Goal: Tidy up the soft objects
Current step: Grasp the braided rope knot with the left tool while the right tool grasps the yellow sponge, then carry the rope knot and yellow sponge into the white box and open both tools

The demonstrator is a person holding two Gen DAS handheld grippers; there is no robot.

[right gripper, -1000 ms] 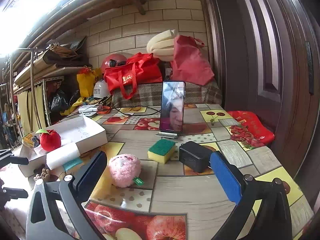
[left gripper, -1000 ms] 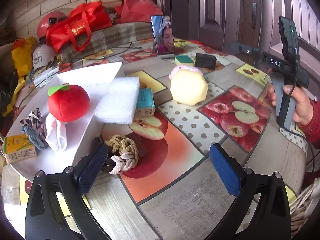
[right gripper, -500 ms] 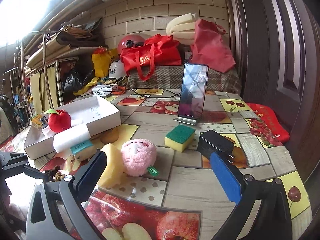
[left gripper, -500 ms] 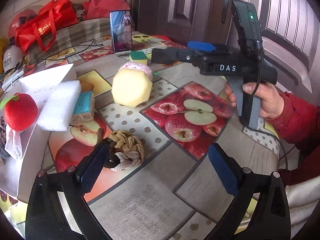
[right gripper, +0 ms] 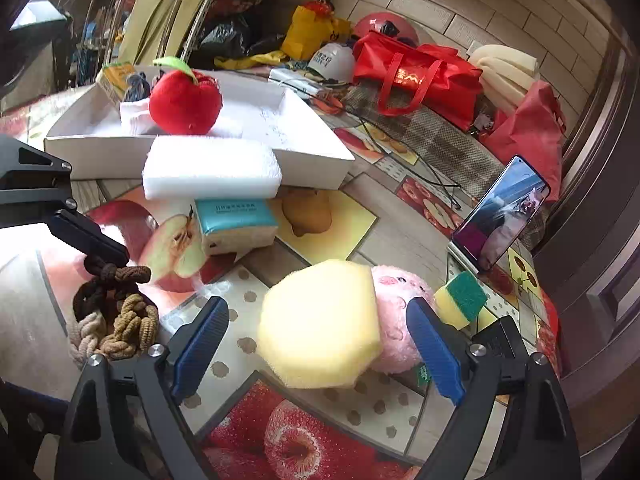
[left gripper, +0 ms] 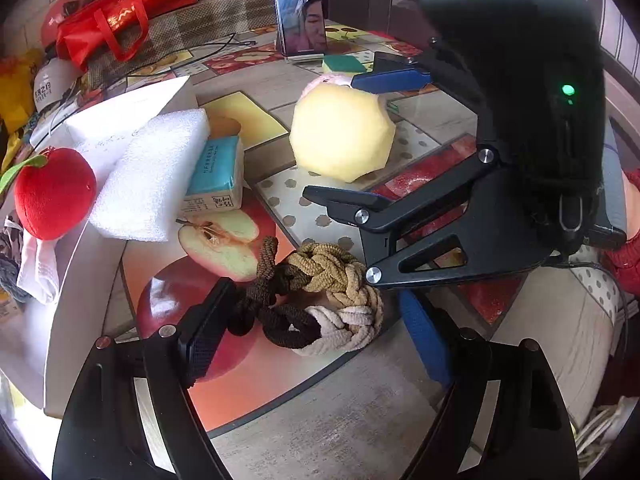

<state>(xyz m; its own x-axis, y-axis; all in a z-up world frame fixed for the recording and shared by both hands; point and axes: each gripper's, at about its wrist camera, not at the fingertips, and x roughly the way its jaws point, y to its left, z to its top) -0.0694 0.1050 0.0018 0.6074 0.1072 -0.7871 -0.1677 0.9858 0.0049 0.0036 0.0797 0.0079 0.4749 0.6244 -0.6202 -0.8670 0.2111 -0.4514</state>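
Observation:
A braided rope knot [left gripper: 332, 300] in tan, brown and cream lies on the table between the fingers of my left gripper [left gripper: 316, 336]. Its jaws are closing and the blue pad on the right stands clear of the rope. A yellow hexagonal sponge [right gripper: 316, 320] sits between the fingers of my right gripper [right gripper: 318, 348], whose jaws are closing too, with a gap at the left pad. A pink plush [right gripper: 400, 312] leans behind the sponge. In the left wrist view the right gripper [left gripper: 360, 140] straddles the yellow sponge [left gripper: 340, 132]. The white box [right gripper: 312, 148] holds a red plush apple [right gripper: 184, 100].
A white foam block [right gripper: 212, 168] rests on a teal tissue pack [right gripper: 236, 220] beside the box. A green-topped sponge [right gripper: 460, 300], a black adapter [right gripper: 500, 340] and a propped phone [right gripper: 500, 216] stand to the right. Red bags [right gripper: 420, 76] crowd the far side.
The right gripper rolled and swung down around the yellow sponge. The left gripper came closer to the rope knot. Both pairs of jaws have narrowed.

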